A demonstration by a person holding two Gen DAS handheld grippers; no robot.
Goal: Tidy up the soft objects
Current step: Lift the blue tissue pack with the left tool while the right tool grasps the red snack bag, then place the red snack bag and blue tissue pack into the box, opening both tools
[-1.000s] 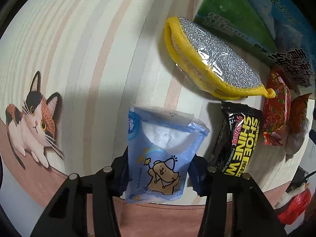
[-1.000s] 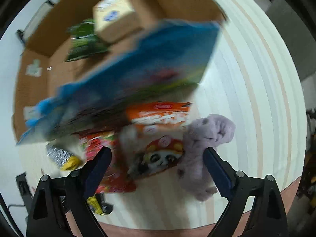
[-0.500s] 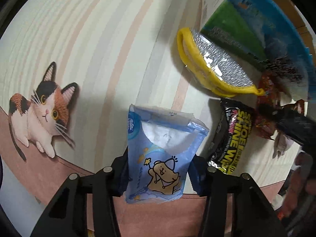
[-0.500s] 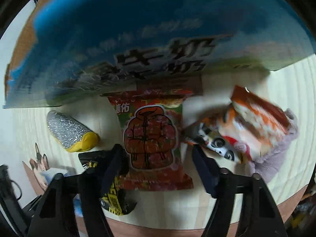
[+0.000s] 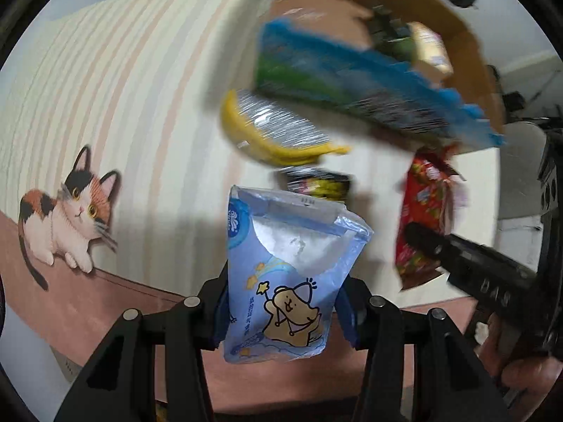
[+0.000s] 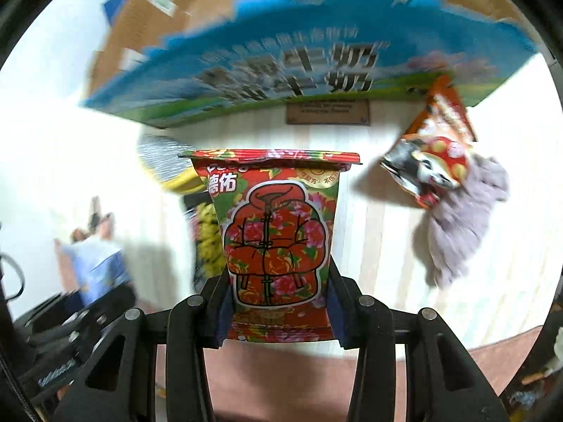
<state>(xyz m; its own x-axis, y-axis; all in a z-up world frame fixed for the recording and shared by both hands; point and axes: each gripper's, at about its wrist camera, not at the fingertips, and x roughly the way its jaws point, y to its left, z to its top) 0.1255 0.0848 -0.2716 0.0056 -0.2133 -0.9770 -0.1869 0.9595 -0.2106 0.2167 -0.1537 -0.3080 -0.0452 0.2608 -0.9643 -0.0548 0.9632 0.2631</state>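
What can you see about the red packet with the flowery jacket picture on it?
The red packet is a soft, shiny foil pouch printed with a red padded jacket covered in pink flowers, with green patches and white characters near its crimped, sealed top. It stands upright, pinched at its lower sides by the right gripper, in front of the striped table.
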